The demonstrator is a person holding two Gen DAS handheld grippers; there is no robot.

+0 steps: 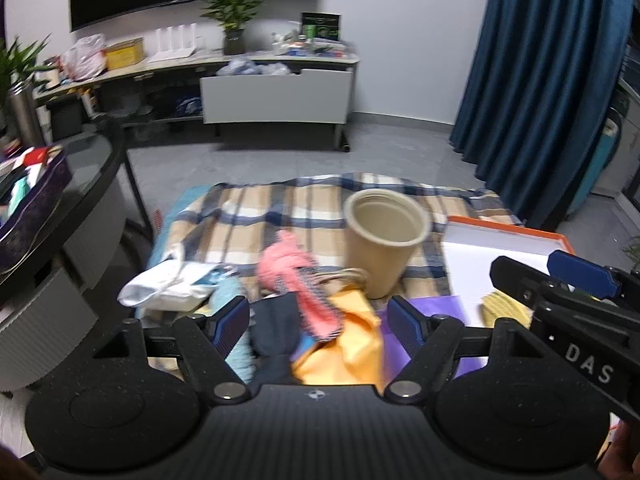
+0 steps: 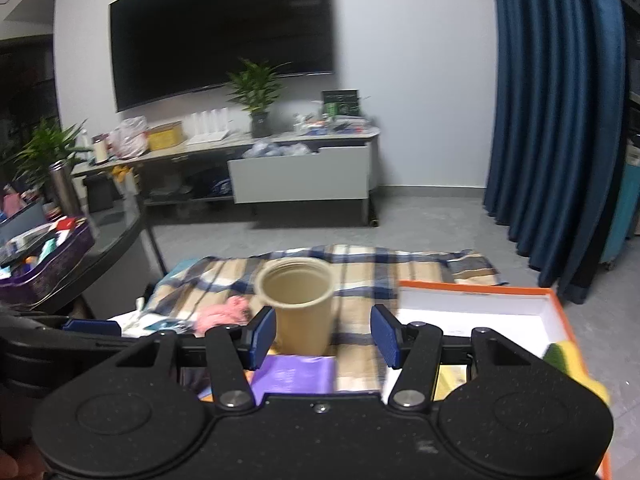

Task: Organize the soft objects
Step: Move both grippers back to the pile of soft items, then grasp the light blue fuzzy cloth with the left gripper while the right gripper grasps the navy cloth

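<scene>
A heap of soft things lies on a plaid blanket (image 1: 256,216): a pink knitted piece (image 1: 288,268), an orange cloth (image 1: 352,336), a dark navy cloth (image 1: 276,328), a light blue cloth (image 1: 228,296) and a white cloth (image 1: 168,284). My left gripper (image 1: 320,328) hangs open above the heap, holding nothing. A tan cup (image 1: 384,240) stands upright behind the heap. My right gripper (image 2: 324,340) is open and empty in front of the tan cup (image 2: 298,300), over a purple sheet (image 2: 292,372). In the left wrist view the right gripper (image 1: 560,276) shows at the right edge.
An orange-rimmed white box (image 2: 480,308) sits right of the cup, with a yellow sponge (image 1: 504,308) inside. A dark round table (image 1: 92,168) with a purple tin (image 1: 36,200) stands at the left. A TV stand (image 1: 276,92) and blue curtain (image 1: 536,60) lie beyond.
</scene>
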